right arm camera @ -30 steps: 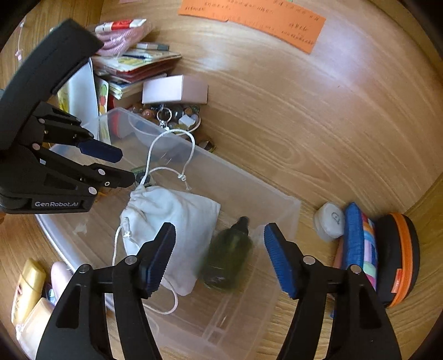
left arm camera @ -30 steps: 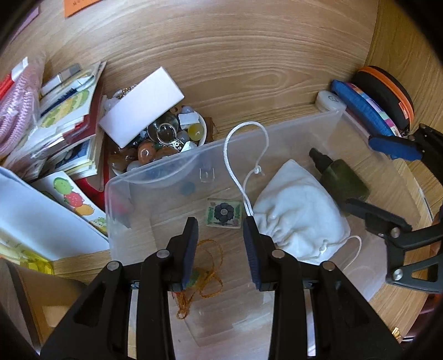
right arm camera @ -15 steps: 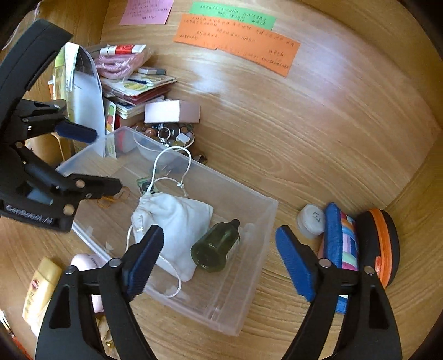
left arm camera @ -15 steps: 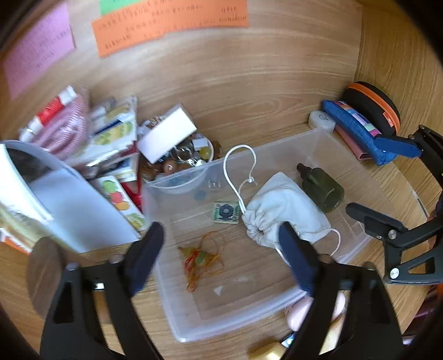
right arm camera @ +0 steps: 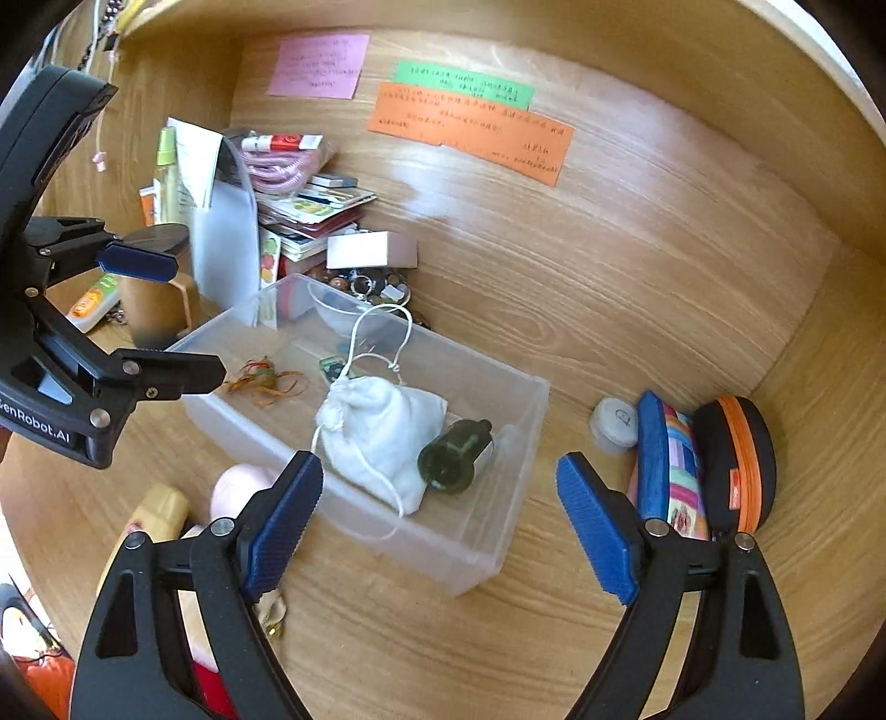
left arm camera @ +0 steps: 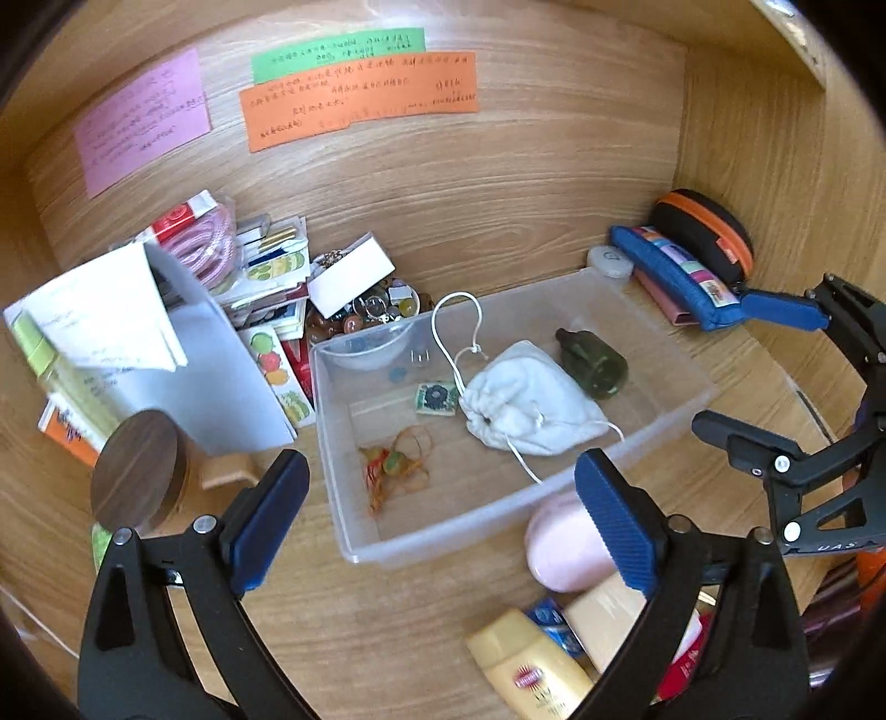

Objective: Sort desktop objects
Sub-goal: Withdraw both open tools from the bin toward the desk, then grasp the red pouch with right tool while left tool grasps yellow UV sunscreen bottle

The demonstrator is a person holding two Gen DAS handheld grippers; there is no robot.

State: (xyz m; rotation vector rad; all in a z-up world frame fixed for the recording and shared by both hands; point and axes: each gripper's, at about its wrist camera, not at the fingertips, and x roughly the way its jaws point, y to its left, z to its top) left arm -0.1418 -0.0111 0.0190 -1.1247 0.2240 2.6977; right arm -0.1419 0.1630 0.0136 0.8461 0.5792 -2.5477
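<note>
**Desk-sorting scene: both grippers empty above a part-filled bin**

Nearest, the left gripper (left arm camera: 440,504) is seen with its blue-padded fingers (left arm camera: 269,518) spread wide and nothing between them. The right gripper (right arm camera: 440,523) is likewise spread wide and empty, its fingers (right arm camera: 595,529) held above the wooden surface (right arm camera: 387,626).

Just beyond the left gripper, a yellow bottle (left arm camera: 529,667) and a pink oval object (left arm camera: 565,545) are found lying on the surface, outside the near wall of the bin. A round wooden lid (left arm camera: 138,476) is noted at near left.

A clear plastic bin (left arm camera: 354,515) is set in the middle of the surface. Inside it are listed: a tangle of orange thread (left arm camera: 396,468) toward the near left, a small patterned square card (left arm camera: 436,397), a white drawstring pouch (left arm camera: 526,404) at centre, and a dark green bottle (left arm camera: 595,363) lying on its side, touching the pouch.

Behind the bin, a dish of beads and trinkets (left arm camera: 376,310) is topped by a white box (left arm camera: 351,274), beside a stack of booklets (left arm camera: 271,277). To the right, a white round case (right arm camera: 612,423), a blue striped pouch (right arm camera: 667,459) and a black-and-orange zip case (right arm camera: 733,459) are lined up.

Farthest, pink (left arm camera: 141,122), green (left arm camera: 338,52) and orange (left arm camera: 360,97) notes are stuck on the back panel.
</note>
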